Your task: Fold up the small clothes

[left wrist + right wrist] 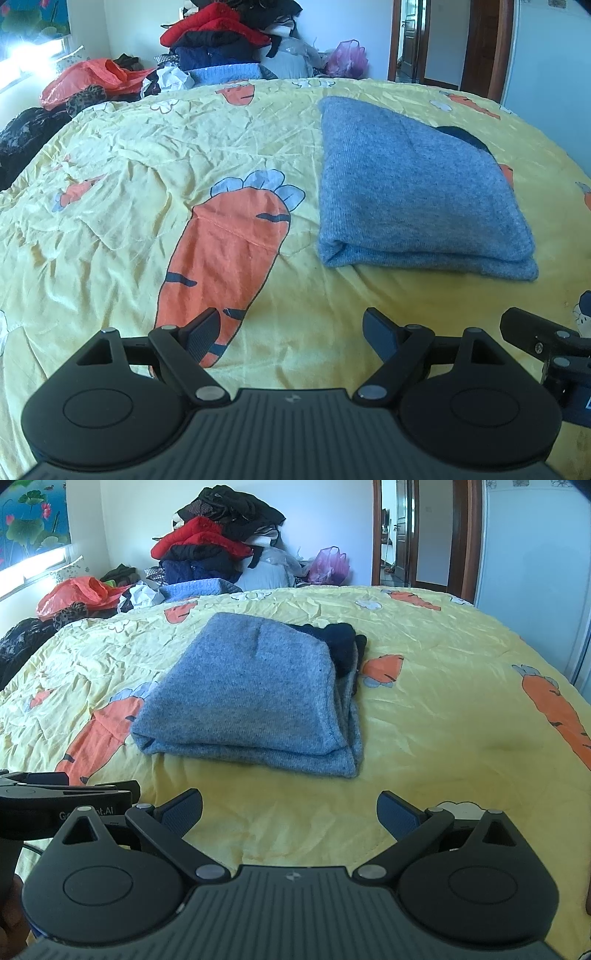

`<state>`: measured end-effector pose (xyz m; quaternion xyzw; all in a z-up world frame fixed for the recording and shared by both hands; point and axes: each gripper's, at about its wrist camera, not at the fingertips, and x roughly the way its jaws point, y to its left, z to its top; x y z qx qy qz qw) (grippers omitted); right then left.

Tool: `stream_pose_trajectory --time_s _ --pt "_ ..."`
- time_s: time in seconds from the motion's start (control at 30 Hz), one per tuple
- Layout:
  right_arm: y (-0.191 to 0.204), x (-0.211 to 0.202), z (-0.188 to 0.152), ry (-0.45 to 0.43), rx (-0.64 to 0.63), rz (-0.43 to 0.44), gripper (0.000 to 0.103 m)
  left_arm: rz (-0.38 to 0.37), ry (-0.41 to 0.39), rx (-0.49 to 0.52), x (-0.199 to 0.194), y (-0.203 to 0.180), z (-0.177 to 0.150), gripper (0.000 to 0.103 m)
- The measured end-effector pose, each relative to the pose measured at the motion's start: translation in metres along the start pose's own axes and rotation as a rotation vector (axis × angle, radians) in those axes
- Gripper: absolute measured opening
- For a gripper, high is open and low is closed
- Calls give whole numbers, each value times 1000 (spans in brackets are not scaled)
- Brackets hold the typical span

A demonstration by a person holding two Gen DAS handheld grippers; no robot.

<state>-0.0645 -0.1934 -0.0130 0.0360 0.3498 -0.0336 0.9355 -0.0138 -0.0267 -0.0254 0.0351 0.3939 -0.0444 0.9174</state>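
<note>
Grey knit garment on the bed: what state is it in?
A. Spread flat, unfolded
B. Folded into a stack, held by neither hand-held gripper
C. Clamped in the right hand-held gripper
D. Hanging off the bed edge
B: the grey knit garment lies folded in layers on the yellow carrot-print bedspread, and both the left hand-held gripper and the right hand-held gripper stand open, short of it.

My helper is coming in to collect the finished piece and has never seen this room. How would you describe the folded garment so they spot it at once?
Look at the yellow bedspread printed with orange carrots. In its middle lies a grey-blue knitted garment, folded into a flat, thick rectangle, with a dark navy piece showing at its far edge. Unlike the loose heap of clothes against the far wall, it lies alone and neatly folded.
</note>
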Motion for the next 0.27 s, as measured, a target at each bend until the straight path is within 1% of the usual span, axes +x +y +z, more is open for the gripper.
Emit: stream_pose_trajectory --time_s 0.27 --pt "0 3 -2 4 3 0 101 5 11 -14 2 2 0 85"
